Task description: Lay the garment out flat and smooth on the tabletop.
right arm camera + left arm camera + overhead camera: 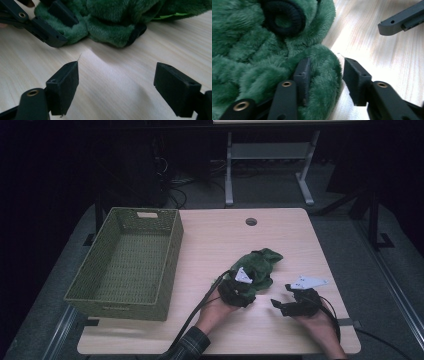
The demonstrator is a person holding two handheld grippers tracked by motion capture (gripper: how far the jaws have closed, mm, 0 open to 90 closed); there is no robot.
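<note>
1. On the left side of the light wooden desk (210, 240) sits a big green woven basket (127, 262). It has nothing in it that I can see. It stands well apart from the grippers. I think it waits there so something soft can go inside.

2. Near the middle of the desk lies a fluffy green plush cloth (260, 265) with dark trim. It is crumpled in a heap, not flat. It lies to the right of the basket, between the basket and the right edge of the desk.

3. The left gripper (324, 72) is at the near edge of that cloth. Its jaws stand apart. One jaw presses into the fur and the other jaw is on the bare wood side. A fat fold of the cloth sits between them. The jaws have not squeezed it yet. I think they are placed like this so they can pinch the fold and lift the cloth.

4. The person's left hand (215, 307) comes in from the bottom and holds this gripper low, close to the wood, so the jaw can slide under the fur.

5. The right gripper (115, 82) is just beside the cloth, on its right. Its jaws are wide apart and hold nothing. Only wood is between them. It points at the cloth, so I think it is ready to help.
</note>
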